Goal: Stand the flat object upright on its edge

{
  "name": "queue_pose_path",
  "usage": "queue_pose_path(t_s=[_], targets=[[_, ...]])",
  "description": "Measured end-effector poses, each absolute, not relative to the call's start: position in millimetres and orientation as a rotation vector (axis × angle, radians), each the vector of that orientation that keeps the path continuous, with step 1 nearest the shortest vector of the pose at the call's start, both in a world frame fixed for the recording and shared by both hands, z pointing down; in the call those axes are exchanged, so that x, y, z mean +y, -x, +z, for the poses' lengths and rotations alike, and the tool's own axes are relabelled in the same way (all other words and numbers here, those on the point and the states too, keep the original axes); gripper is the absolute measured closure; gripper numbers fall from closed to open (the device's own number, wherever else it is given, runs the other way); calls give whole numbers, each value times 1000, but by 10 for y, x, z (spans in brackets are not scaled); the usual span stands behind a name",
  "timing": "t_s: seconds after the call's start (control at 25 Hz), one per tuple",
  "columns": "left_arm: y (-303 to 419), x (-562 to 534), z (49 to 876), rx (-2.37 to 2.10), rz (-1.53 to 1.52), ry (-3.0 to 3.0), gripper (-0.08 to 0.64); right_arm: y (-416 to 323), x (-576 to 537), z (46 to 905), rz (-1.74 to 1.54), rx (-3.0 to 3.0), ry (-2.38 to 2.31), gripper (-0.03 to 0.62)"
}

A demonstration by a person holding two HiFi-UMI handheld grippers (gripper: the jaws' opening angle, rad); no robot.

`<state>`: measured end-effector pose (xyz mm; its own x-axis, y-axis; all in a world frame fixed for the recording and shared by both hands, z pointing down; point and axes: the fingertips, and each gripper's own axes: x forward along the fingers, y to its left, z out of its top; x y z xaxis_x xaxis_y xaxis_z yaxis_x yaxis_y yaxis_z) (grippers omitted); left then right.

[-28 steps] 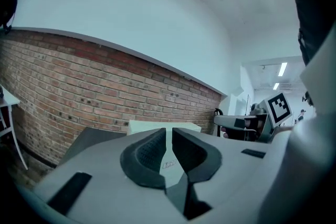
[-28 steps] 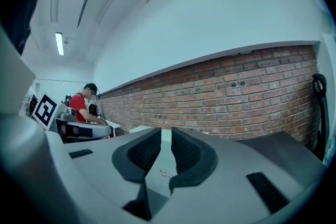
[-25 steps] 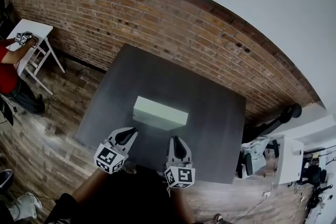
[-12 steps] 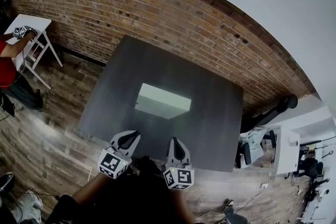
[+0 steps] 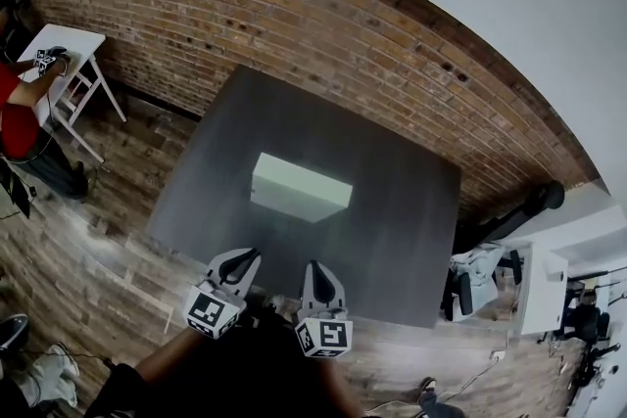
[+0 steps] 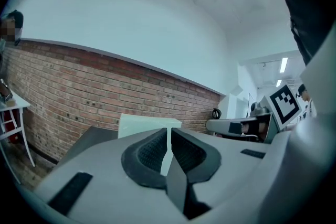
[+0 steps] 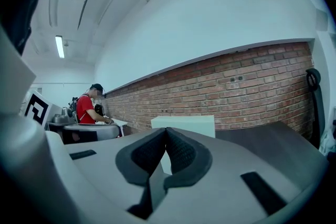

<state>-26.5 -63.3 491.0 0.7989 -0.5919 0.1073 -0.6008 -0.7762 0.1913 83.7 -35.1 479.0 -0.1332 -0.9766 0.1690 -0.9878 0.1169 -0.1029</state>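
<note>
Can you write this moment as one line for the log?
state: white block standing on edge on grey table | left gripper: shut, empty | right gripper: shut, empty | both clear of block

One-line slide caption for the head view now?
Pale slab stands upright on the dark table; left gripper and right gripper, both shut and empty, short of it.

Lab workspace, brick wall (image 5: pixel 294 15), worktable (image 5: pixel 402 210)

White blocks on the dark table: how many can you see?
1. The white block stands near the middle of the dark table; anything small behind it would be hidden.
</note>
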Motion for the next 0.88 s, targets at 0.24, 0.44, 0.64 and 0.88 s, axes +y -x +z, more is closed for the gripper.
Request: queue_pose_path(t_s=[0.24, 0.44, 0.64, 0.88], targets=[[92, -607, 4909, -934, 66, -2787, 508, -969, -312, 4819, 297, -2302, -2028, 568], [60, -612, 4921, -945, 81, -2788, 508, -1008, -275, 4810, 287, -2307, -2032, 568], [6, -656, 4886, -943, 73, -2794, 508, -1043, -288, 4789, 278, -2310, -2028, 568], [-18, -670, 4899, -943, 71, -2789, 508, -1063, -303, 4775, 268, -2318, -2021, 568]])
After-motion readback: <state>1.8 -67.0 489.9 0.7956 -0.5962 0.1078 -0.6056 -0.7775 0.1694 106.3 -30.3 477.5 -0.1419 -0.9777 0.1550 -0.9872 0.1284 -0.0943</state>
